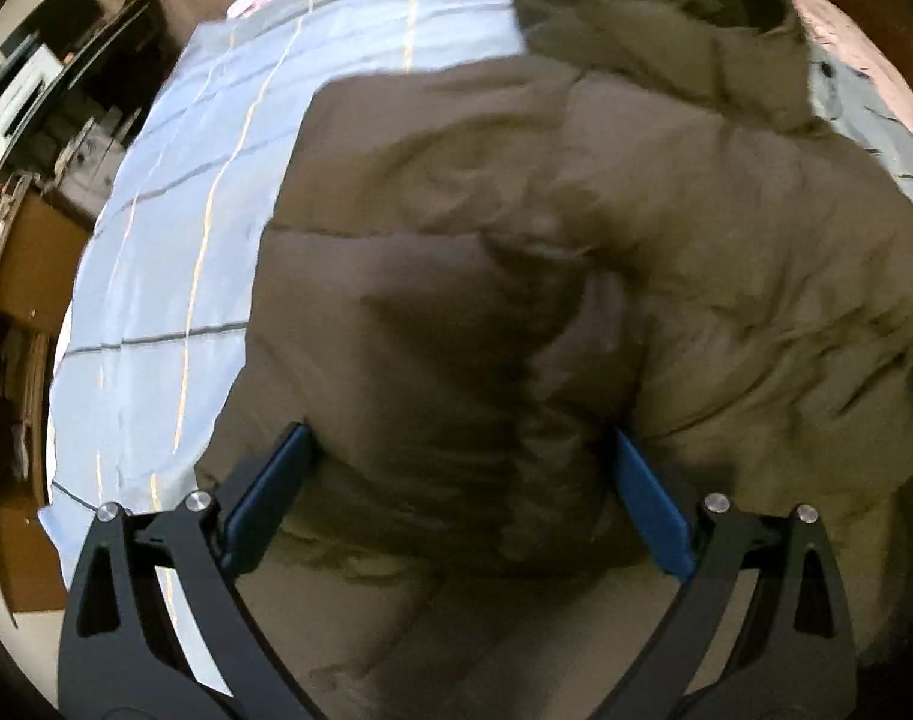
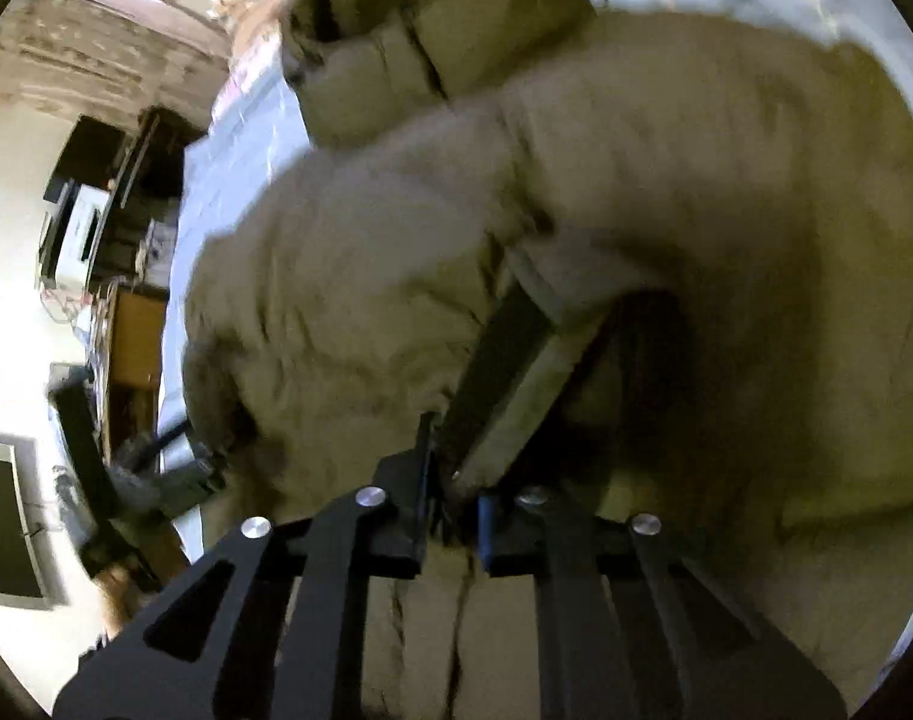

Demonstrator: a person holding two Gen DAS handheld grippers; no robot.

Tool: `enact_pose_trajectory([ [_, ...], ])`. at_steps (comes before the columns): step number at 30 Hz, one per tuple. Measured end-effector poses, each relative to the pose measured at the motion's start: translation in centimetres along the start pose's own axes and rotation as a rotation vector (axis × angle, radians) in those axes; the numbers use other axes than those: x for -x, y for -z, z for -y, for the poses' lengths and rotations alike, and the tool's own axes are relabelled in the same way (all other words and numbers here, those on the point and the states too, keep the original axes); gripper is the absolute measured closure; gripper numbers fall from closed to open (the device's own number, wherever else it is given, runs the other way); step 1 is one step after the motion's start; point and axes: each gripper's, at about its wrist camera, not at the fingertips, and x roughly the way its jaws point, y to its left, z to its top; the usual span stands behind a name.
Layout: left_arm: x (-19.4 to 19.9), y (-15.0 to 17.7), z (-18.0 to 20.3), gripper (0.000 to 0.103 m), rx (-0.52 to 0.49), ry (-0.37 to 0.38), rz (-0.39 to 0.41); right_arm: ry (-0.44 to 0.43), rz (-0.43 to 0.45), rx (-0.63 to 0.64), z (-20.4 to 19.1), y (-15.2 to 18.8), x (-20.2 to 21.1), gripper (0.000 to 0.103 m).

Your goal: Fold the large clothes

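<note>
A big olive-green padded jacket (image 1: 516, 228) with a hood (image 1: 654, 18) lies on a bed covered by a light blue checked sheet (image 1: 174, 252). My left gripper (image 1: 456, 450) is open, its blue pads on either side of a bunched fold of the jacket near its lower edge. In the right wrist view the jacket (image 2: 666, 180) fills the frame and my right gripper (image 2: 453, 498) is shut on a flat edge of the jacket, a dark-lined strip (image 2: 504, 384) running up from the jaws. The hood (image 2: 420, 42) lies at the top.
Shelves and a white appliance (image 2: 78, 228) stand beside the bed on the left. Brown cabinets (image 1: 30, 276) line the left edge. A pink patterned cover (image 1: 846, 36) lies beyond the hood. My other gripper's dark frame (image 2: 126, 480) shows at the lower left.
</note>
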Motion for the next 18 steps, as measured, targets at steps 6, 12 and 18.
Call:
enact_pose_trajectory([
  [6,-0.7,-2.0,-1.3,0.002,0.091,-0.128,0.109,0.058,0.201,0.202,-4.4,-3.6,0.9,0.090],
  [12,-3.3,-2.9,0.2,0.002,0.072,-0.152,0.036,0.238,0.119,0.234,-2.4,-4.4,-3.6,0.039],
  [18,1.4,-2.5,-2.6,0.002,0.171,-0.069,0.146,0.183,0.213,0.027,2.0,-4.9,2.1,0.026],
])
